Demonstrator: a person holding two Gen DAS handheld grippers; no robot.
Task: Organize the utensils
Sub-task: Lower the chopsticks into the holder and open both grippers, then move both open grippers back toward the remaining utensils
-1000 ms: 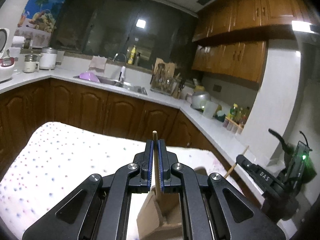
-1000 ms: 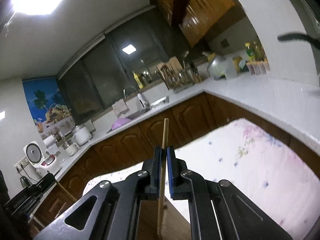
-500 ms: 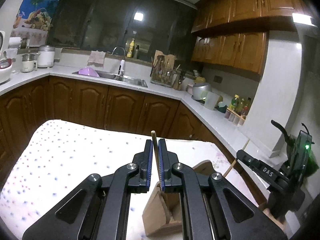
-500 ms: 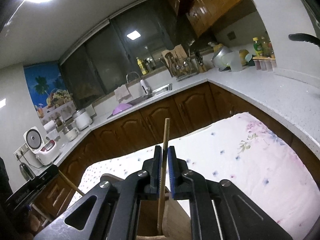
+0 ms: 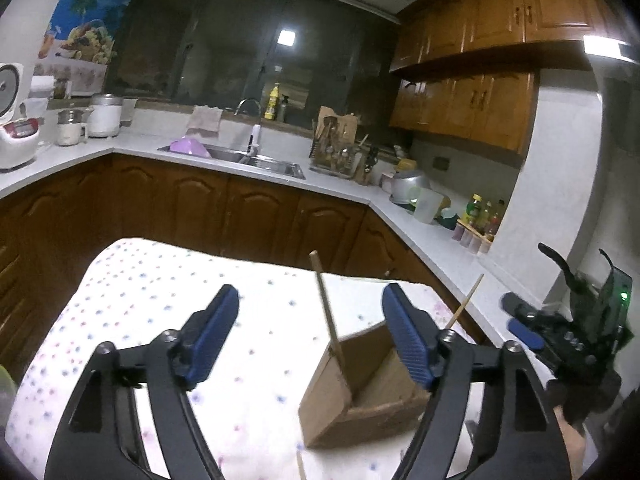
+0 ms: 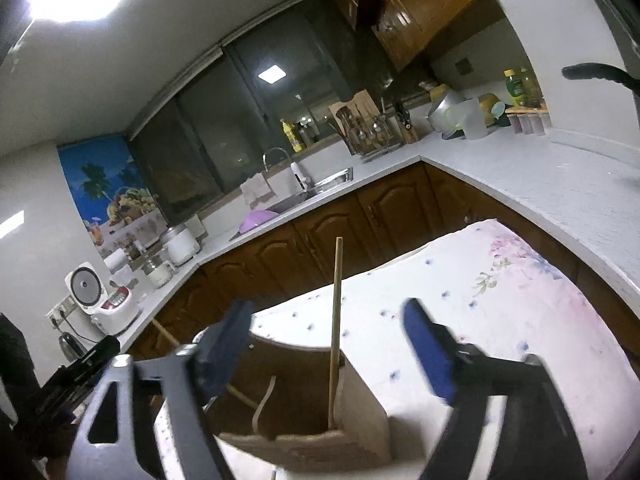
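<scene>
Now that both pairs of my jaws are standing wide apart where a moment ago they were pinching chopsticks, the left chopstick (image 5: pixel 329 312) and right chopstick (image 6: pixel 335 332) are leaning free inside the cardboard box (image 5: pixel 362 390) on the desk (image 5: pixel 160 288), so this placing step looks done.

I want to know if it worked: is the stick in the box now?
In. The stick stands with its lower end inside the cardboard box, and the open left gripper isn't touching it.
</scene>
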